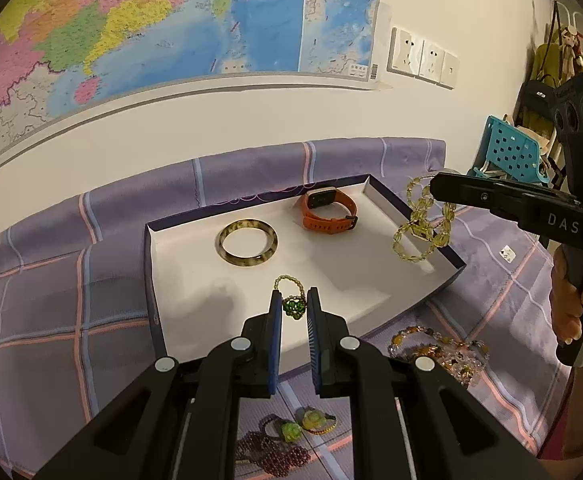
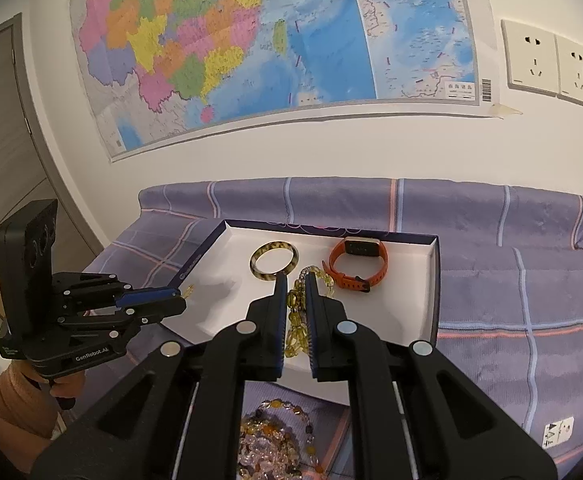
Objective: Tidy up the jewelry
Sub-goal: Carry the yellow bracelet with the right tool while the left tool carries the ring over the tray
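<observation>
A yellow beaded necklace (image 2: 297,320) is pinched between the nearly closed fingers of the right gripper (image 2: 294,280), its loops hanging below them over the white tray (image 1: 331,272). A small green beaded ring (image 1: 291,298) is clamped at the tips of the left gripper (image 1: 294,294), whose fingers are likewise almost closed. Beyond the fingers, a mottled bangle (image 1: 246,243) and an orange watch (image 1: 328,211) lie in the tray. Below the fingers, mixed bead strands (image 1: 437,350) are spread on the purple cloth (image 1: 51,288).
</observation>
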Available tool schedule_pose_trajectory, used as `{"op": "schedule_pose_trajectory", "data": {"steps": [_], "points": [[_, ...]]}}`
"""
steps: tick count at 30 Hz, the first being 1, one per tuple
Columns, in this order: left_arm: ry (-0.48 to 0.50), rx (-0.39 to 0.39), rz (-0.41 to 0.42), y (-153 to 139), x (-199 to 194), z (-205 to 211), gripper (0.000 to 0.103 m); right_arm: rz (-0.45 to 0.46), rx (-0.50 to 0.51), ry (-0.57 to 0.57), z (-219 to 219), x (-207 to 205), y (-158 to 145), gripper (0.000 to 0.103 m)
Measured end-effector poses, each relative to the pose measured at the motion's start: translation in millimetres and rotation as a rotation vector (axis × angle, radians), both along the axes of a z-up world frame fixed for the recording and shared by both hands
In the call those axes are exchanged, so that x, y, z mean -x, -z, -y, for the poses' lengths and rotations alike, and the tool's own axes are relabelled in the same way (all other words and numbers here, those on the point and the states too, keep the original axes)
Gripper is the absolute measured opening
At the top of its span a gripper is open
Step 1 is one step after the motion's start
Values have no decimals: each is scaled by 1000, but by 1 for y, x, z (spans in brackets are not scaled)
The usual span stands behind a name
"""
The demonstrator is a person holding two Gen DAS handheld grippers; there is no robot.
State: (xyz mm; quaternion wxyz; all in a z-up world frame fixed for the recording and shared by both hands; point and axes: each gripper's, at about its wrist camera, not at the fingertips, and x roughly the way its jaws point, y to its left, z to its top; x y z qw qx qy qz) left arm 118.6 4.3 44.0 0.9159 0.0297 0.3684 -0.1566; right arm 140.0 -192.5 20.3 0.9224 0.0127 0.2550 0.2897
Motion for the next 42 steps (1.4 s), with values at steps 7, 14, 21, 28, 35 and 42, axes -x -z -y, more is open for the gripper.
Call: {"op": "schedule_pose_trajectory", "data": {"steps": [7, 14, 21, 28, 35, 42], "points": [[-4, -3, -3, 1, -7, 0, 11, 0, 9, -6, -5, -8, -1, 9], [-9, -8, -9, 2, -15, -1, 11, -8, 16, -10, -9, -17, 2, 9], [-13, -21, -18, 6, -23, 2, 11, -17, 23, -12, -13, -24, 5, 9], [-18, -26, -26, 9, -29, 2, 11, -26, 32, -10, -15, -33, 7, 9], [-21, -31, -35, 11, -37, 4, 11, -40, 37, -9, -19, -42, 11, 9], [-35, -31, -55, 16, -45, 1, 11, -49, 48, -10, -23, -48, 14, 9]]}}
